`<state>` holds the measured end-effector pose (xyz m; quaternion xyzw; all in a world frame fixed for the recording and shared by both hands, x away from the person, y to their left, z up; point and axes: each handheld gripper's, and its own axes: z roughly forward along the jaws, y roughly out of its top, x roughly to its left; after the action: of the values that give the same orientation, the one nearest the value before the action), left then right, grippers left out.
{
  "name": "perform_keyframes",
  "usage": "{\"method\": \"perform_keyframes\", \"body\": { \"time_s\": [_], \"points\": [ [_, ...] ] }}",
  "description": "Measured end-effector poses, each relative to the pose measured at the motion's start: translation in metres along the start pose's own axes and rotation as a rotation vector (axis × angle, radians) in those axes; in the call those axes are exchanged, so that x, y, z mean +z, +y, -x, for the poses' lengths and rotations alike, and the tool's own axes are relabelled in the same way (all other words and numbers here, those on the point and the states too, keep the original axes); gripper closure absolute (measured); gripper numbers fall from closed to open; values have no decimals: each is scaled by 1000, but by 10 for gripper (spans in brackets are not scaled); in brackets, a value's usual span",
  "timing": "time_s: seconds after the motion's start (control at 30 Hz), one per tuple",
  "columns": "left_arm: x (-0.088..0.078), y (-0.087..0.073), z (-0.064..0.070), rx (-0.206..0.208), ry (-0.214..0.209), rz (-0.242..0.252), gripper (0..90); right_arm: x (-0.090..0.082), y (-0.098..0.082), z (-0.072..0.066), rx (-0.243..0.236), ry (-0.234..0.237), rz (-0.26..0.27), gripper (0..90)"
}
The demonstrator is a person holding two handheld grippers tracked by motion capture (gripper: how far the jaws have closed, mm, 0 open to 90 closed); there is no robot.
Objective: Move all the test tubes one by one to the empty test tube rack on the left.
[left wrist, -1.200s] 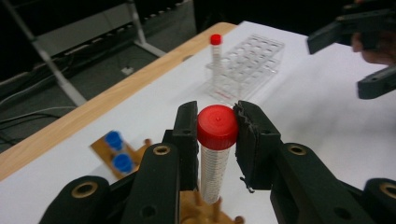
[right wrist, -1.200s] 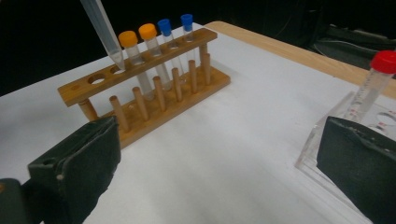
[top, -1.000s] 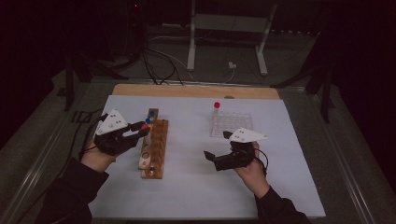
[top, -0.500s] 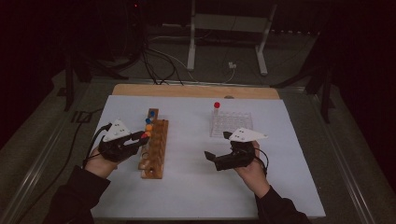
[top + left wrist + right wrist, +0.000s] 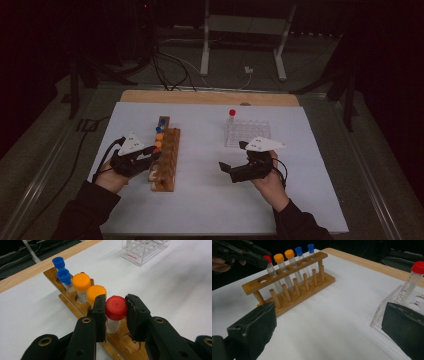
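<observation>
A wooden rack [image 5: 165, 162] stands left of centre on the white sheet. It holds two blue-capped tubes [image 5: 63, 276] and two orange-capped tubes [image 5: 81, 282]. My left gripper [image 5: 154, 154] is shut on the cap of a red-capped tube [image 5: 116, 308], which stands upright in the rack hole beside the orange ones. In the right gripper view the same red-capped tube [image 5: 270, 267] sits in the wooden rack [image 5: 287, 277], with the left gripper [image 5: 259, 261] at its cap. My right gripper [image 5: 232, 156] hovers open and holds nothing.
A clear plastic rack [image 5: 247, 134] at the back right holds one other red-capped tube [image 5: 231, 117], close to my right jaw in the right gripper view [image 5: 412, 282]. Free holes remain at the wooden rack's near end [image 5: 263, 280]. A wooden strip [image 5: 210, 97] borders the sheet's far edge.
My left gripper has come down toward the wooden rack with the red-capped tube, which now stands in a hole. The right gripper has stayed where it was.
</observation>
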<state>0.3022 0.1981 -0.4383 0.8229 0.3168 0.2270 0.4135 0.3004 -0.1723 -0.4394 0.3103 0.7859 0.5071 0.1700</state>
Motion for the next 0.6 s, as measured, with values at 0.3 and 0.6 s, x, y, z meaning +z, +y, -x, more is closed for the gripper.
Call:
{"method": "perform_keyframes", "body": {
  "time_s": [0.3,0.6],
  "points": [
    [-4,-2,3,-4,-5,24,512,0,1,3,3,2,0,0],
    [-15,2,9,-42,-77,91,79,4,6,30,57,-41,36,0]
  ]
}}
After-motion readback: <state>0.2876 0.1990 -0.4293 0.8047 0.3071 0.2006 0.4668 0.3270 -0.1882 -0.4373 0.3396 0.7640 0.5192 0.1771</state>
